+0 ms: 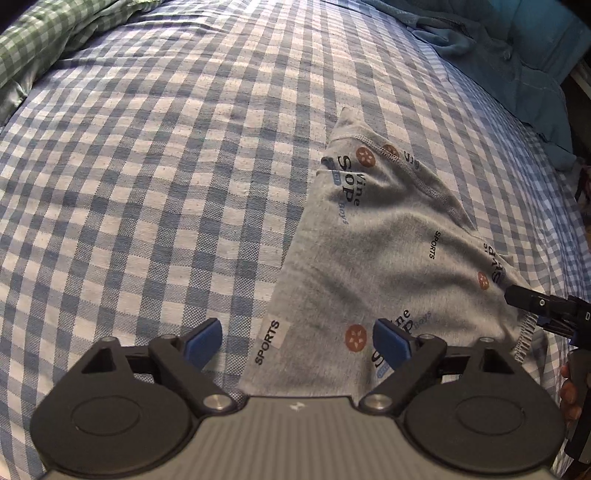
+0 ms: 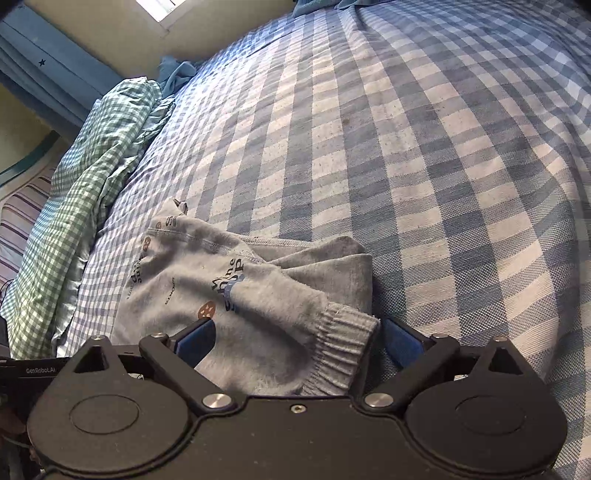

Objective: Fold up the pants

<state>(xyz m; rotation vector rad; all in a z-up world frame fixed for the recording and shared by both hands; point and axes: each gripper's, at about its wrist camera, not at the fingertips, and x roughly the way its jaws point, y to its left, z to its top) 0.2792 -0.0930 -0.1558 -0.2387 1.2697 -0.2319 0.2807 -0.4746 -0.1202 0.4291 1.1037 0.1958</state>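
Grey printed pants [image 1: 391, 251] lie folded on a blue checked bed sheet [image 1: 166, 166]. My left gripper [image 1: 297, 341] is open, its blue pads wide apart over the pants' near edge by a white "SPORTS" label [image 1: 269, 341]. My right gripper [image 2: 297, 341] is open too, with the ribbed cuff [image 2: 341, 354] of a pant leg lying between its pads. The pants [image 2: 229, 280] are bunched in layers in front of it. The right gripper's fingers also show in the left wrist view [image 1: 535, 304] at the pants' right edge.
A green checked quilt [image 2: 85, 199] is bunched along the bed's left side, also in the left wrist view [image 1: 40, 33]. Teal bedding [image 1: 509, 62] is heaped at the far right. A wall and blue curtain [image 2: 55, 74] stand beyond the bed.
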